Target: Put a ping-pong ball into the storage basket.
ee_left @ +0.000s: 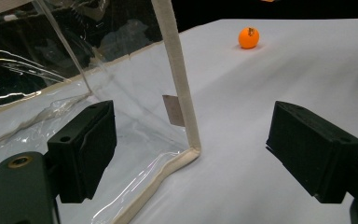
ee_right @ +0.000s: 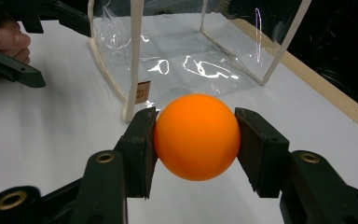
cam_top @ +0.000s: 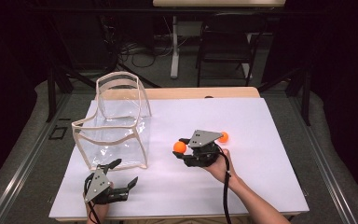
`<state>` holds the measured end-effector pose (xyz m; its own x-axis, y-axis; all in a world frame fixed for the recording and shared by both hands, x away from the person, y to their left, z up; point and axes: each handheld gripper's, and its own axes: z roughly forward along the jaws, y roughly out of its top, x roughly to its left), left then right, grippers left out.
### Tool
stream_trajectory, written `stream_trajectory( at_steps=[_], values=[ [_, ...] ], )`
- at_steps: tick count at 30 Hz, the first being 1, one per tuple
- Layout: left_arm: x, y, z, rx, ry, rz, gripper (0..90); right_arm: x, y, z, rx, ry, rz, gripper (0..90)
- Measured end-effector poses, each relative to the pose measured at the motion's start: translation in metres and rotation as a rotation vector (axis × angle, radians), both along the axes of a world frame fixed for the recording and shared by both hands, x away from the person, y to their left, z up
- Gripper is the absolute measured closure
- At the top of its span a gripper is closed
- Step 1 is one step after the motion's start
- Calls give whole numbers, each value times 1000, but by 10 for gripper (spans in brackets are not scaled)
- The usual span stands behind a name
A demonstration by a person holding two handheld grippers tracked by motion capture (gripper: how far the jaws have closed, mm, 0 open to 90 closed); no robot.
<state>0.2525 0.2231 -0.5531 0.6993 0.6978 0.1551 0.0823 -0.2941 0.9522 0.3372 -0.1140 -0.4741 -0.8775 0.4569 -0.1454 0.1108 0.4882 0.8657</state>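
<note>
Right gripper (cam_top: 182, 148): its fingers (ee_right: 142, 149) were clenched on an orange ball (cam_top: 180, 147), one pad pressed to each side; in the right gripper view the ball (ee_right: 197, 136) sat squarely between them, lifted clear of the counter.
Left gripper (cam_top: 121, 172): fingers (ee_left: 86, 144) spread wide and released, nothing between the pads; it sat at the near left of the counter, just in front of the bag.
Held ball's place: above the middle of the white counter (cam_top: 242, 177), to the right of the clear bag and apart from it.
Clear bag (cam_top: 114, 128): a transparent plastic bag with cream fabric edging, standing open-topped on the left part of the counter; its near corner edge (ee_left: 179, 84) rose upright between the left gripper's fingers in the left gripper view, touching neither.
Second orange ball (cam_top: 223, 136): resting on the counter just behind the right gripper; also seen far off in the left gripper view (ee_left: 248, 38).
Hands: the person's right hand (cam_top: 221, 165) gripped the right gripper from behind.
</note>
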Motion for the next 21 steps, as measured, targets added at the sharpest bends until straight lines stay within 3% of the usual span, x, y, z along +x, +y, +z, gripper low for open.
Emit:
stream_trajectory(
  at_steps=[21],
  values=[
    [0, 0, 0, -2, 0, 0, 155, 6, 6, 8, 15, -9, 10, 507]
  ],
)
